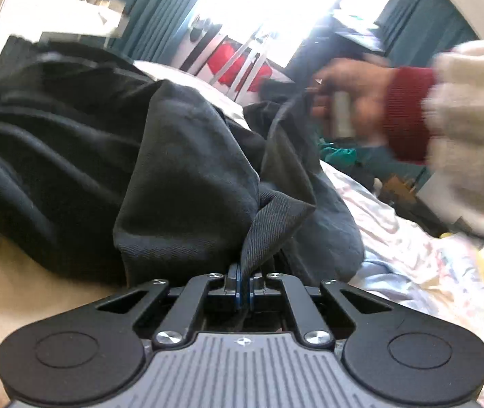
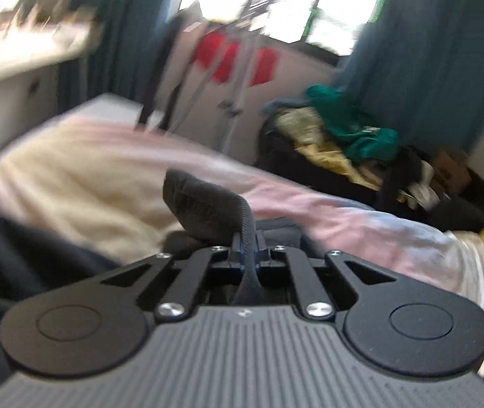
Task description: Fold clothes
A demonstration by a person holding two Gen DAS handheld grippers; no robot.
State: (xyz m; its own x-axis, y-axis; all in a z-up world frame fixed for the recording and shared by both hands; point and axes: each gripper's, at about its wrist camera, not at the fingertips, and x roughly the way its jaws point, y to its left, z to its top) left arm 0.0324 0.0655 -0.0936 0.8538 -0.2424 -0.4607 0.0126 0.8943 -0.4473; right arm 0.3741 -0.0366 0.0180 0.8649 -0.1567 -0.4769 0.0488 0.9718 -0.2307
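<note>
Left gripper: my left gripper (image 1: 245, 284) has its jaws pressed together on a twill fold of the dark grey garment (image 1: 180, 183), which rises out of the pinch toward 12 o'clock.
Right gripper: my right gripper (image 2: 248, 255) is clamped on another dark fold of the same cloth; a strip runs down between the jaws and a bunched end stands up toward 11 o'clock.
Right hand: in the left wrist view the person's hand (image 1: 354, 102), blurred, sits at 2 o'clock with a red cuff (image 1: 408, 115) and a cream sleeve (image 1: 473, 125), at the far edge of the cloth.
Garment: it lies heaped and creased on the bed (image 1: 412, 255), most of it spreading toward 9 and 10 o'clock of my left gripper.
Bed: pale floral sheet, bare at 3 to 4 o'clock.
Surroundings: a pile of mixed clothes (image 2: 354, 136) sits beyond the bed at 1 o'clock in the right wrist view, in front of teal curtains (image 2: 422, 68).
Done: I judge both corners gripped, nothing more.
Left: no flat fold shows; the cloth needs spreading, then folding.
Other pieces: the far pile looks unfolded too.
</note>
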